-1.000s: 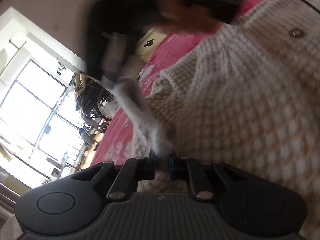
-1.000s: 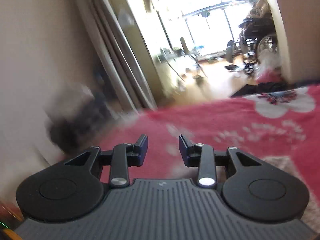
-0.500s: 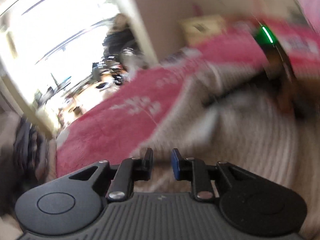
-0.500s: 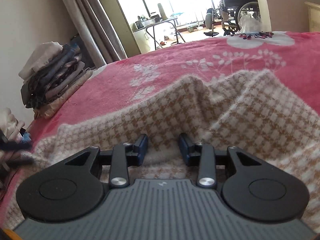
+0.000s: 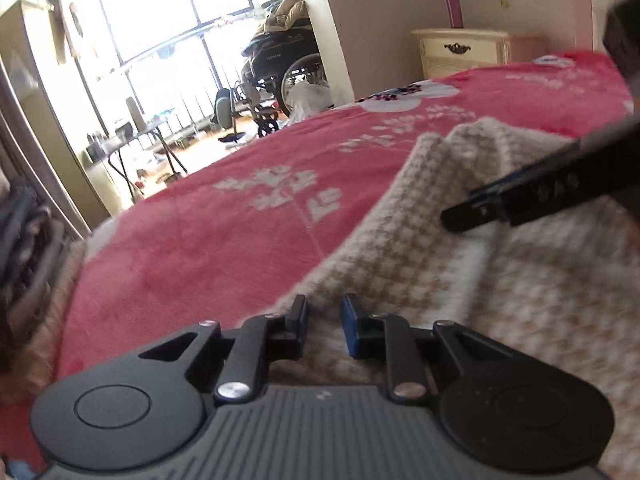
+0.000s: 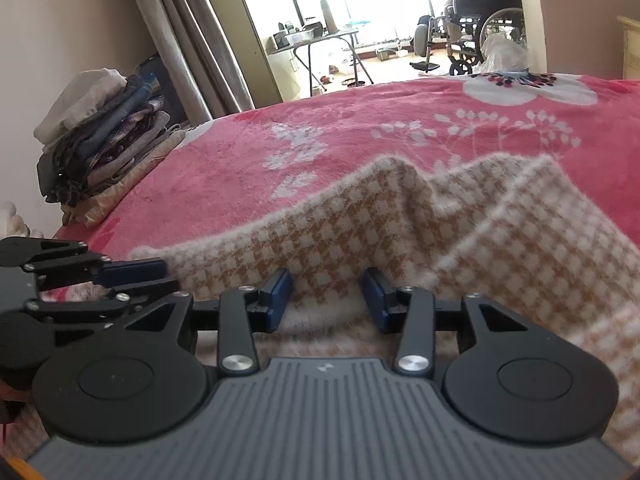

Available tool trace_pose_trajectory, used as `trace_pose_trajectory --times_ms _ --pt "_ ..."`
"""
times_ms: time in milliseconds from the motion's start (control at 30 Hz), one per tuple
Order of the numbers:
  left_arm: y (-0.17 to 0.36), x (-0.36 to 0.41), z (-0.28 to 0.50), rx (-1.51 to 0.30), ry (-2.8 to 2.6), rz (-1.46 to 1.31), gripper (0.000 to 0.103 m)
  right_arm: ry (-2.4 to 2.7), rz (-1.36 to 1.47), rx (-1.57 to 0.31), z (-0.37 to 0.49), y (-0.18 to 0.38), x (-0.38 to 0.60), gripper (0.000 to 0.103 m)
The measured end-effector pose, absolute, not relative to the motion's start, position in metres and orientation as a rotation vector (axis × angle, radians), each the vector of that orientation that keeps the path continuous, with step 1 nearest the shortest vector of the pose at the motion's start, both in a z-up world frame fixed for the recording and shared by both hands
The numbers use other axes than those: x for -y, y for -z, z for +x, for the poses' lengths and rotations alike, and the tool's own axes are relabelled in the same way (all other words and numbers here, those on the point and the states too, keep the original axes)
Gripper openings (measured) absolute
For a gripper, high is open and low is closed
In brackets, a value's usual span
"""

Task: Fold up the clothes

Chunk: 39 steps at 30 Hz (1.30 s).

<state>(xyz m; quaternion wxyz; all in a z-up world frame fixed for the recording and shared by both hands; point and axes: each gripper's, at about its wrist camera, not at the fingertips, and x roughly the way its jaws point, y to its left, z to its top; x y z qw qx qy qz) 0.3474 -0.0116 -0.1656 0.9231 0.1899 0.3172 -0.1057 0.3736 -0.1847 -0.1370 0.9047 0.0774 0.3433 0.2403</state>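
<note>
Fingers of left gripper (image 5: 323,316) parted narrowly, nothing pinched, poised just over the near hem of the checked knit garment (image 5: 500,272). Right gripper (image 6: 326,294) fingers spread wider, jaws just been opening, cloth lying between but apparently unpressed; hard to be certain from this low angle. Garment spread rumpled across the red floral blanket (image 6: 328,148) on the bed, toward its near edge. Folded clothes stack (image 6: 100,136) piled at the bed's far left corner. Wheelchair (image 6: 488,20) parked beyond, by the window.
</note>
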Motion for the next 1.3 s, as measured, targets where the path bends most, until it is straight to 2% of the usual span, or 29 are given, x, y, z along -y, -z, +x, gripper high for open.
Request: trace_pose_trajectory --times_ms 67,100,167,267,367,500,600,800,1067,1133,1200,1300 --pt "0.166 0.008 0.347 -0.64 0.195 0.415 0.024 -0.495 0.132 -0.715 0.382 0.135 0.176 0.042" --pt "0.168 0.007 0.35 -0.634 0.178 0.424 0.035 -0.49 0.118 -0.715 0.385 0.135 0.173 0.043" --pt "0.172 0.003 0.356 -0.625 0.146 0.436 0.041 -0.478 0.103 -0.713 0.389 0.135 0.167 0.043" --pt "0.173 0.004 0.357 -0.617 0.137 0.434 0.041 -0.453 0.068 -0.708 0.389 0.136 0.158 0.044" --pt "0.16 0.006 0.346 -0.616 0.12 0.405 0.035 -0.445 0.048 -0.702 0.384 0.136 0.157 0.044" --pt "0.138 0.021 0.298 -0.507 0.242 0.417 0.036 -0.45 0.102 -0.714 0.381 0.139 0.167 0.044" --pt "0.165 0.039 0.29 -0.563 0.303 0.594 0.035 -0.448 0.095 -0.719 0.373 0.14 0.168 0.044" --pt "0.175 0.021 0.296 -0.587 0.304 0.493 0.037 -0.444 0.124 -0.784 0.359 0.132 0.184 0.041" --pt "0.181 0.026 0.289 -0.556 0.28 0.544 0.037 -0.415 0.251 -0.629 0.377 0.08 0.182 0.042" --pt "0.182 0.031 0.288 -0.55 0.276 0.56 0.037 -0.322 0.213 -0.752 0.398 0.121 0.184 0.044" --pt "0.182 0.035 0.286 -0.541 0.266 0.58 0.037 -0.33 0.428 -0.78 0.399 0.158 0.217 0.043" --pt "0.179 0.036 0.285 -0.557 0.246 0.581 0.04 -0.327 0.562 -0.759 0.373 0.138 0.247 0.044"
